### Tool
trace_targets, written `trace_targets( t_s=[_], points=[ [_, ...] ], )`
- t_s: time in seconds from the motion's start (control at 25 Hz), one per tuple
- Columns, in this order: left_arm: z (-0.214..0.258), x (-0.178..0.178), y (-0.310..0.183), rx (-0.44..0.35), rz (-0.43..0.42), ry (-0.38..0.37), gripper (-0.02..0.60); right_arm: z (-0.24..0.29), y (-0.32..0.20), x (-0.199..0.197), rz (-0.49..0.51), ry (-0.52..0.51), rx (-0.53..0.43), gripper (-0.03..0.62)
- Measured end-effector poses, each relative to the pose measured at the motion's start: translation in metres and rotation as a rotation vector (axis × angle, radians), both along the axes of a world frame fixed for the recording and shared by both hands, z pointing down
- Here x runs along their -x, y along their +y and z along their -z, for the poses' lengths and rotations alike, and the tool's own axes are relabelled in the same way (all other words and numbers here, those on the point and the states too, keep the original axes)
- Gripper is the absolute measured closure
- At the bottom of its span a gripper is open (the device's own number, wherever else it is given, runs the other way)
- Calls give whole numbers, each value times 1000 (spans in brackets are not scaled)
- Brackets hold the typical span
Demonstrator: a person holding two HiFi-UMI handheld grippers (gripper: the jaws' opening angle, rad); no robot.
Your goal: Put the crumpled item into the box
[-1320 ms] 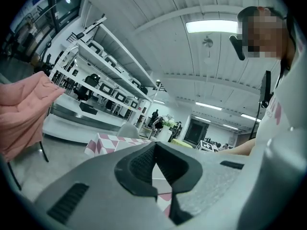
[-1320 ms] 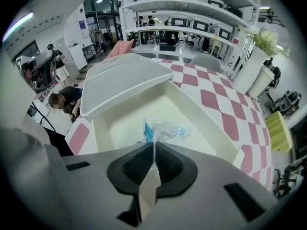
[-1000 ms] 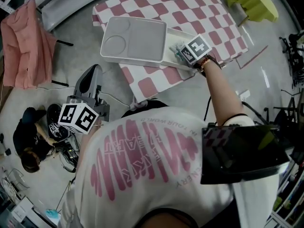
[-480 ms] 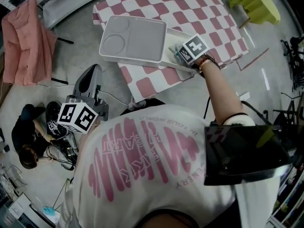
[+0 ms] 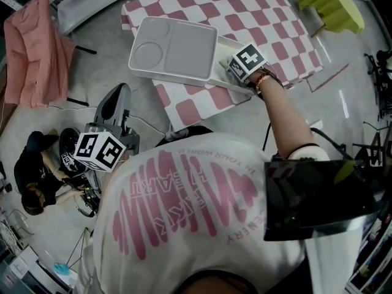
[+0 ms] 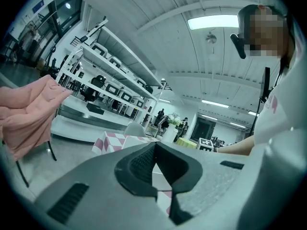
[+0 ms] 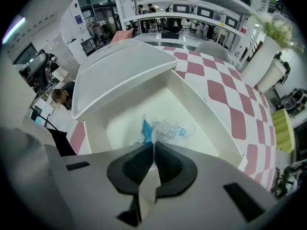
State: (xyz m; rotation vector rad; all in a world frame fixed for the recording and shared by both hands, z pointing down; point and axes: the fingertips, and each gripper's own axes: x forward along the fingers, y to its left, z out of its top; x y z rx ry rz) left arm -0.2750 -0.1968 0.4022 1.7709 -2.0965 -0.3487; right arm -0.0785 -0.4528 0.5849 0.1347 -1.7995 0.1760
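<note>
Grey floor [image 5: 92,81] fills most of the head view. The wearer's white T-shirt with pink print [image 5: 184,207] takes the lower middle.

Table with pink-and-white checkered cloth [image 5: 202,2] is at top centre. Pink fabric draped over a chair [image 5: 37,54] is off to the far left, well apart from the table. Yellow-green stool [image 5: 334,5] is top right, past the table's far corner.

The open white plastic box [image 7: 206,109] sits at the table's near edge. Its flat white lid [image 5: 174,45] rests tilted against the box's left side and overhangs the table edge.

A seated person in dark clothes [image 5: 37,170] is on the floor at lower left.

Right forearm [image 5: 285,118] reaches out to the box. The right tool [image 7: 153,146] is over the box opening, pointing down into it. Its jaws are pressed together at the tips, pinching the near edge of the crumpled clear-and-blue plastic wrapper [image 7: 165,130]. The wrapper is inside the box walls, low near the box floor; cannot tell whether it touches the bottom.

Left tool [image 6: 153,150] is held low at the person's left side, over the floor and clear of the table. Its jaws are pressed together with nothing between them, and it points towards the table and the pink fabric.
</note>
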Motion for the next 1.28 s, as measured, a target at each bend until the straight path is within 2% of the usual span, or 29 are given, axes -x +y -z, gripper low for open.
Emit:
trace_targets(
  t_s=[0.56,1.0,1.16,1.28],
  points=[
    [0,-5,0,-1,18,-3,575,3,-1,0,-22,-36,25,583],
    [0,-11,-13,-16,12,-6,575,7,1,0,35,-40,-1,583],
    [0,-10,-15,-18,17,-7,575,8,2,1,98,-23,-32,583],
    [0,-12,-18,-19,13,-9,575,8,2,0,108,-26,-41,583]
  ],
)
